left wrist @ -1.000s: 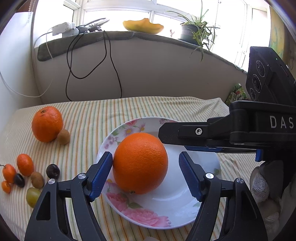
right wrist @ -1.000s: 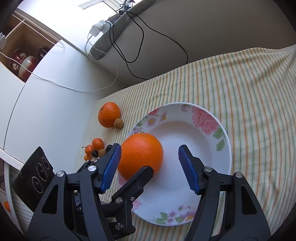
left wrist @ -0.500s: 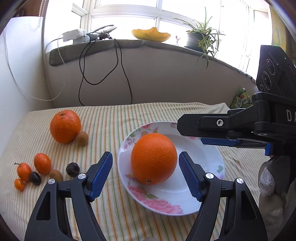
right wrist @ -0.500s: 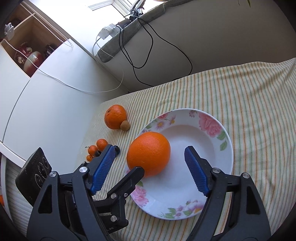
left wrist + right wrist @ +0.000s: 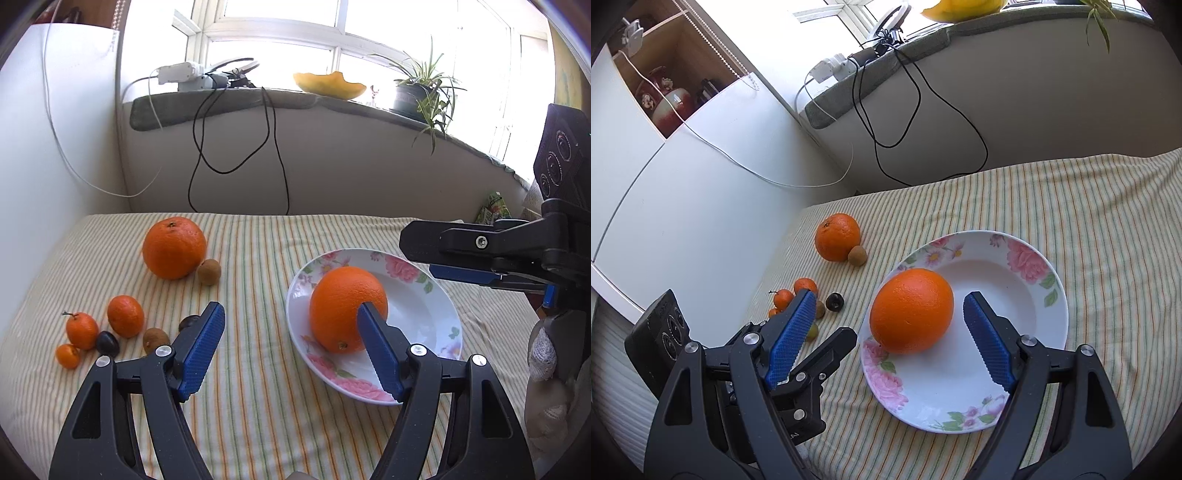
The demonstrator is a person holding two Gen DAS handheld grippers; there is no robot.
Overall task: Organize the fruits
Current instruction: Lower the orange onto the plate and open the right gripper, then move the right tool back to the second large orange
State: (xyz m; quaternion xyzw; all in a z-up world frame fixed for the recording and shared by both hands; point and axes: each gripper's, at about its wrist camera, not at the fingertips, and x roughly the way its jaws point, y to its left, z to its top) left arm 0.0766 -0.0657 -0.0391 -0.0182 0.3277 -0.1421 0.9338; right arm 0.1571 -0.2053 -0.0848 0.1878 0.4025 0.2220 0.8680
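A large orange [image 5: 347,308] [image 5: 912,310] lies on the left side of a flowered white plate [image 5: 424,314] [image 5: 997,280]. My left gripper [image 5: 290,321] is open over the striped cloth, left of the plate, with nothing between its pads; its right finger overlaps the orange. The jaws of my right gripper [image 5: 890,306] [image 5: 421,258] are opening above the plate; the orange sits between them, untouched. On the cloth to the left lie a second large orange [image 5: 173,247] [image 5: 837,237], a brown kiwi [image 5: 209,271], small tangerines [image 5: 125,315] and dark plums [image 5: 108,342].
A white cabinet [image 5: 683,192] borders the table on the left. Behind the table a sill carries a power strip [image 5: 177,72], hanging black cables [image 5: 273,155], a yellow bowl [image 5: 330,85] and a potted plant [image 5: 417,94]. A gloved hand [image 5: 543,354] is at the right edge.
Both grippers have drawn back and up from the plate. The left one has shifted left, so the orange is no longer between its fingers. The right jaws have spread wider.
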